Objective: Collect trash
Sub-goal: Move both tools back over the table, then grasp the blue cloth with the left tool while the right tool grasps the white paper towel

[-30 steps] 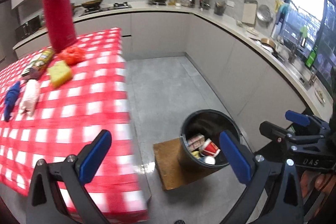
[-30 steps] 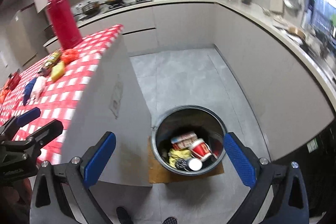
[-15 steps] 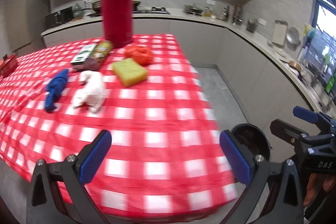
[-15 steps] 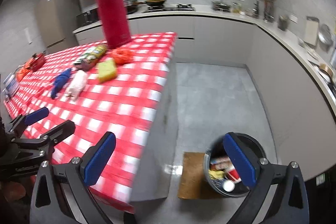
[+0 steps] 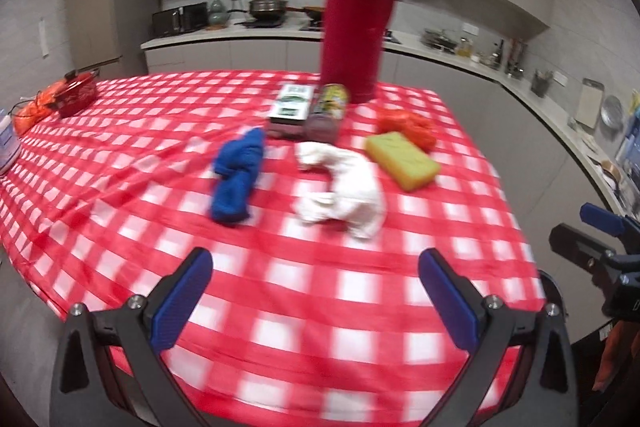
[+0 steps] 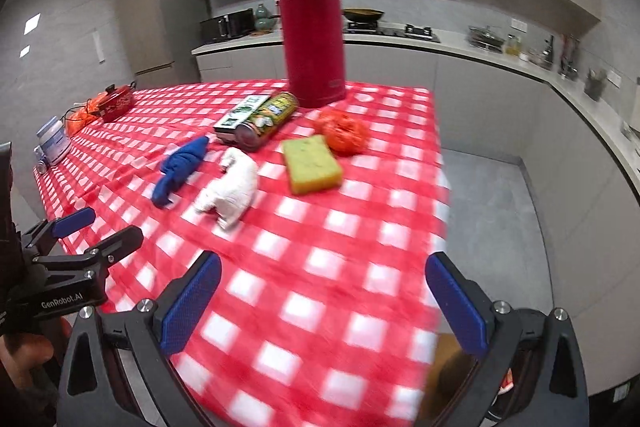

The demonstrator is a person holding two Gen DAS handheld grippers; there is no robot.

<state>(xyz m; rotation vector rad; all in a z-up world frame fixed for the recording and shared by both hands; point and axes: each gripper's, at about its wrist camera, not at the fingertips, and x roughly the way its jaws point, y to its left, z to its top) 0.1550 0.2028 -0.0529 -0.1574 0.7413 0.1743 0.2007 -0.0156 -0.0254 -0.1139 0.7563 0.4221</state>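
Note:
On the red-checked tablecloth (image 5: 280,287) (image 6: 320,287) lie a crumpled white tissue (image 5: 344,191) (image 6: 230,189), a blue cloth wad (image 5: 238,179) (image 6: 180,165), a yellow sponge (image 5: 402,159) (image 6: 312,164), an orange crumpled bag (image 5: 408,125) (image 6: 342,127), a can on its side (image 5: 328,109) (image 6: 266,119) and a small carton (image 5: 292,105) (image 6: 240,113). My left gripper (image 5: 316,301) is open and empty over the near table edge. My right gripper (image 6: 324,307) is open and empty, also short of the items.
A tall red thermos (image 5: 358,15) (image 6: 312,23) stands behind the items. A red pot (image 5: 78,93) and a white jar (image 6: 54,143) sit at the far left end. The table's right edge drops to grey floor (image 6: 492,211). Kitchen counters line the walls.
Both grippers have swung up and left from the floor bin to face the tabletop. The bin has left both views. Both stay open.

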